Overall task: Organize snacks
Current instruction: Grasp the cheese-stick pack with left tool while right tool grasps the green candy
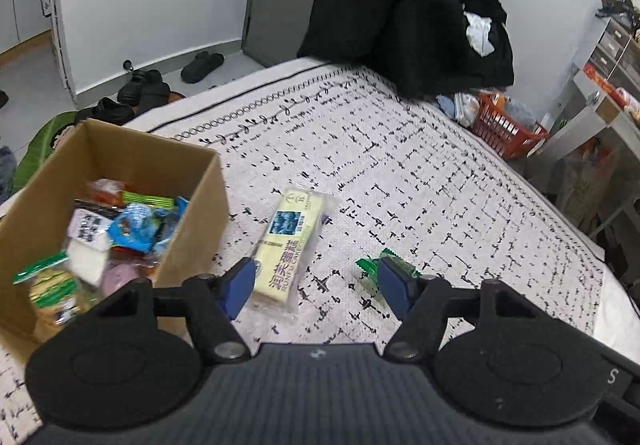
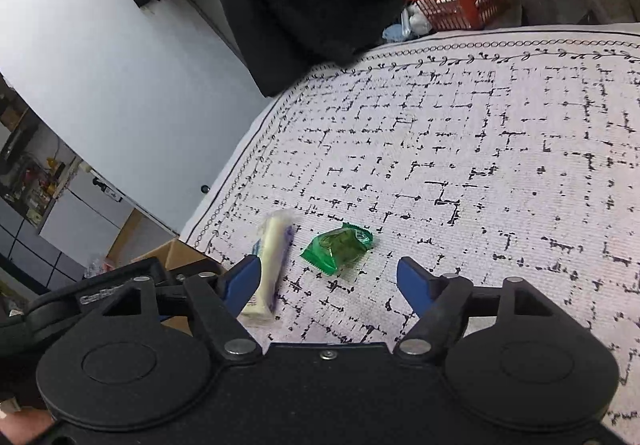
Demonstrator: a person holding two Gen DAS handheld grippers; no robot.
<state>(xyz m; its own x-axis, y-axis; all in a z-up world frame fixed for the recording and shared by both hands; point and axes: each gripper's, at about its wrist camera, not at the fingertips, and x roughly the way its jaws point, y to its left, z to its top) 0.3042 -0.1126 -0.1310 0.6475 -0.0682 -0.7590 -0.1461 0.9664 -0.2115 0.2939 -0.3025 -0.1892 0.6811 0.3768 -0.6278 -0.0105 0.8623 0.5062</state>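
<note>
Presently, the left gripper [image 1: 316, 283] hangs above the patterned cloth [image 1: 420, 173] with its blue fingers spread wide and nothing between them; the right gripper [image 2: 328, 279] likewise stands spread and empty. Taking the cardboard box [image 1: 188, 229] as landmark: a pale yellow cake packet [image 1: 290, 241] lies flat on the cloth just beside the box's right wall, and a small green packet [image 2: 338, 247] lies further right of the box, apart from the cake. Inside the box sit several mixed snack packets [image 1: 132, 225], while an orange basket [image 1: 506, 127] rests well beyond the box.
</note>
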